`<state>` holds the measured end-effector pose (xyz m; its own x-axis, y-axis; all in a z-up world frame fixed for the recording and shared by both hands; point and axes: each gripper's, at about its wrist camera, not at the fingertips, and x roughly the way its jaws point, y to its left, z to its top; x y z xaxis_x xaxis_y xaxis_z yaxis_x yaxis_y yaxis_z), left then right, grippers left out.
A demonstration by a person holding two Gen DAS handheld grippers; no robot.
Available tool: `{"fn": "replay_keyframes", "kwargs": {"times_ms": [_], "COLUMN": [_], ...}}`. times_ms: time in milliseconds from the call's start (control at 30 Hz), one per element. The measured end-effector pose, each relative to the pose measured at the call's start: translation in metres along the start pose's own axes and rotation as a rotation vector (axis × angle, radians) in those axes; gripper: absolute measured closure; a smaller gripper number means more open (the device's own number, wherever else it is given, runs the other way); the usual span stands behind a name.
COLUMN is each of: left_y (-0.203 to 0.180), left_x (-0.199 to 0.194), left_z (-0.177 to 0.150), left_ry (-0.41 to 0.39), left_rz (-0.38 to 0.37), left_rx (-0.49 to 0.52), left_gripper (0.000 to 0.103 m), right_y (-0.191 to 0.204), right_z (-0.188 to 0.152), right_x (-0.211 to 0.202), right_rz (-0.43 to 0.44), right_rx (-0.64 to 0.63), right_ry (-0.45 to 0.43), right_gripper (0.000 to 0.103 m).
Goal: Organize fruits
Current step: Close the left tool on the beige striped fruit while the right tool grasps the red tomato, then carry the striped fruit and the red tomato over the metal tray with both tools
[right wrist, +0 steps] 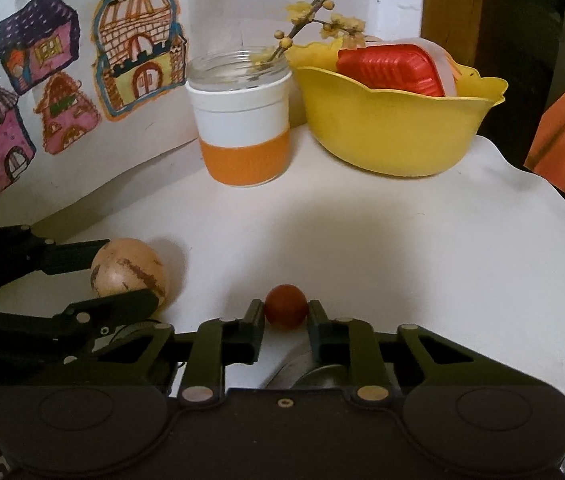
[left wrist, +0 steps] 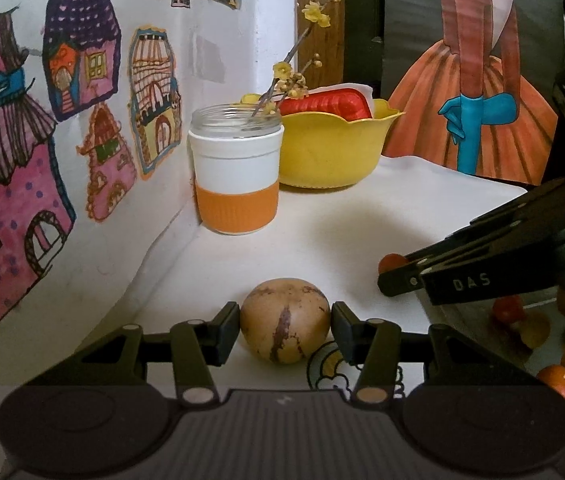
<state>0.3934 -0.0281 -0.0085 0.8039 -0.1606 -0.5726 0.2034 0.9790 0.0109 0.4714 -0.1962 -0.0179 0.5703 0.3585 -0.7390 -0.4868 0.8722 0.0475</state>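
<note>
While both tools work the white tabletop in front of the yellow bowl, each is set around one fruit. The left gripper brackets a tan, brown-streaked round fruit, its fingers at the fruit's two flanks; whether the pads press or merely touch cannot be told. The right gripper has a small red fruit snug between its tips, apparently clamped on it, nearer the camera than the bowl and to the right of the tan fruit. More orange and yellow fruit lies in a heap at the far right of the left wrist view, well away from the bowl.

Doing this step well likely means squeezing each fruit across its widest line, since round skins slip forward out of flat pads. The red fruit is small, so a light, centred pinch looks safer than force. If the bowl is the destination, a red tray already fills much of it, and the orange-banded jar with its flowering twig stands just left of the bowl, so any approach should come from the right.
</note>
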Motion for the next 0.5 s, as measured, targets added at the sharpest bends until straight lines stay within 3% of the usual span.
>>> {"fn": "replay_keyframes", "kwargs": {"times_ms": [500], "left_y": [-0.009], "left_x": [-0.017], "left_z": [-0.008], "left_ry": [0.03], "left_rz": [-0.023], "left_rx": [-0.027], "left_gripper": [0.049], "right_y": [0.005], "right_z": [-0.018], "right_x": [-0.031], "right_rz": [0.017], "right_rx": [0.0], "right_ry": [-0.048], "right_gripper": [0.079]}}
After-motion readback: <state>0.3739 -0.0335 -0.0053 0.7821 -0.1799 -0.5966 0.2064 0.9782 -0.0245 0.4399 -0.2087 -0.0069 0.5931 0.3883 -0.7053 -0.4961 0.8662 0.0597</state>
